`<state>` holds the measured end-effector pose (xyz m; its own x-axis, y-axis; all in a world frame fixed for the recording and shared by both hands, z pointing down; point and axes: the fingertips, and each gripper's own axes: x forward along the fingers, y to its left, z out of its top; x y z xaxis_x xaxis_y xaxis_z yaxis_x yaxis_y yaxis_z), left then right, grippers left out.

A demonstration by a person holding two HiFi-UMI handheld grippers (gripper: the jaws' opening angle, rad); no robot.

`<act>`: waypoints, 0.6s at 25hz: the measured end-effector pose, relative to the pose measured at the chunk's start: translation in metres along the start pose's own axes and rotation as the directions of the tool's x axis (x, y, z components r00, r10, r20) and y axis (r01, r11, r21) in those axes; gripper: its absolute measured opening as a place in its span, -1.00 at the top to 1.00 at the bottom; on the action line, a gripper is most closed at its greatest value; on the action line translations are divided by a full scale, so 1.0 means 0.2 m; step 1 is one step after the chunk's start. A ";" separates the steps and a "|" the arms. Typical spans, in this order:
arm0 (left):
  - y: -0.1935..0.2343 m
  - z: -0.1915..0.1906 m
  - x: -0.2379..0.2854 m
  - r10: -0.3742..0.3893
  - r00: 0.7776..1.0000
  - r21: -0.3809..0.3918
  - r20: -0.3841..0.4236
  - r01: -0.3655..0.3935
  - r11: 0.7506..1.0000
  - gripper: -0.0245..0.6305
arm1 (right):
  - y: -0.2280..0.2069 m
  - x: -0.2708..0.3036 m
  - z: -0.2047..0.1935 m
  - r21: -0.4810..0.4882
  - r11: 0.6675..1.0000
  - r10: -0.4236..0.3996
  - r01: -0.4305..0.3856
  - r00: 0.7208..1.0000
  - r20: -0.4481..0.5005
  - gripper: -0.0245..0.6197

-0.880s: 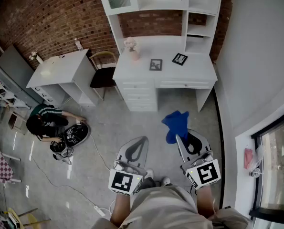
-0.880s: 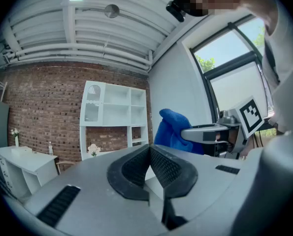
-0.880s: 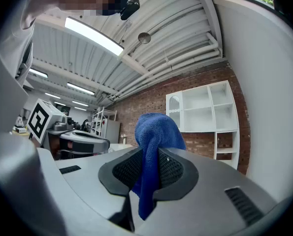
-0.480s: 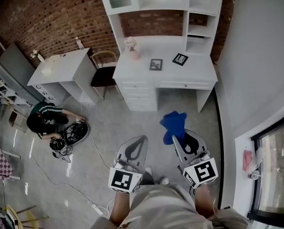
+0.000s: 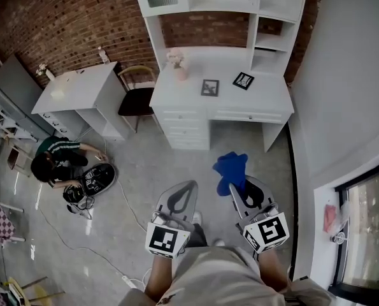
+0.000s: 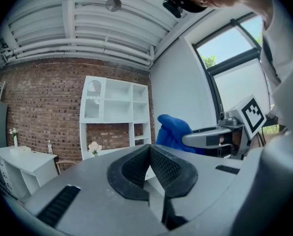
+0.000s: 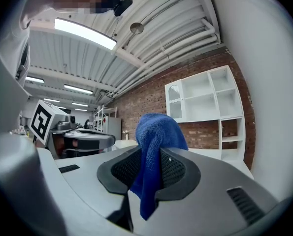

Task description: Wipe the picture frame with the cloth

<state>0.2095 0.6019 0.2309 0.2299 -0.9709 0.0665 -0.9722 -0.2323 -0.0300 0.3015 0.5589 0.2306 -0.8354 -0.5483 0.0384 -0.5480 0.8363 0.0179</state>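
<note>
Head view: the picture frame stands near the middle of a white desk, with a second frame closer to the desk's right end. Neither is within reach. Which of the two is meant for wiping cannot be told.

The blue cloth is well short of the desk, out over the floor. It is clamped in the right gripper, and the right gripper view shows it bunched above the closed jaws with a tail hanging below. The left gripper is held alongside, its jaws pressed together with nothing between them.

This appears to be the approach step, with the wiping not yet begun. The next move likely calls for walking up to the desk's front edge and bringing the cloth down onto the frame. The empty gripper may be needed to steady the frame, which looks light and could tip or slide.

A pink flower vase stands at the desk's left end, near the wiping area. A chair sits beside the desk and a cable trails across the floor. A person crouches well off to the left.
</note>
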 end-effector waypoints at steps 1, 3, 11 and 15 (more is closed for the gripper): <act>0.04 0.00 0.02 -0.005 1.000 -0.002 -0.001 0.005 1.000 0.92 | 0.00 0.04 0.00 -0.002 1.000 -0.004 0.004 1.000 0.003 0.66; 0.13 0.01 0.07 -0.017 1.000 -0.001 0.004 0.017 1.000 0.92 | -0.02 0.14 0.02 -0.006 1.000 -0.013 0.013 1.000 0.008 0.66; 0.39 0.02 0.23 -0.080 0.997 -0.010 0.021 0.080 0.997 0.92 | -0.04 0.45 0.04 -0.024 0.997 -0.070 0.070 0.997 -0.013 0.66; 0.54 0.02 0.30 -0.087 0.996 -0.017 0.034 0.088 0.996 0.92 | -0.06 0.60 0.03 -0.032 0.994 -0.104 0.103 0.994 -0.032 0.66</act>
<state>0.1185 0.5191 0.2278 0.3150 -0.9484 0.0350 -0.9489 -0.3154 -0.0071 0.2087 0.4828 0.2293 -0.7721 -0.6319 0.0678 -0.6296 0.7751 0.0537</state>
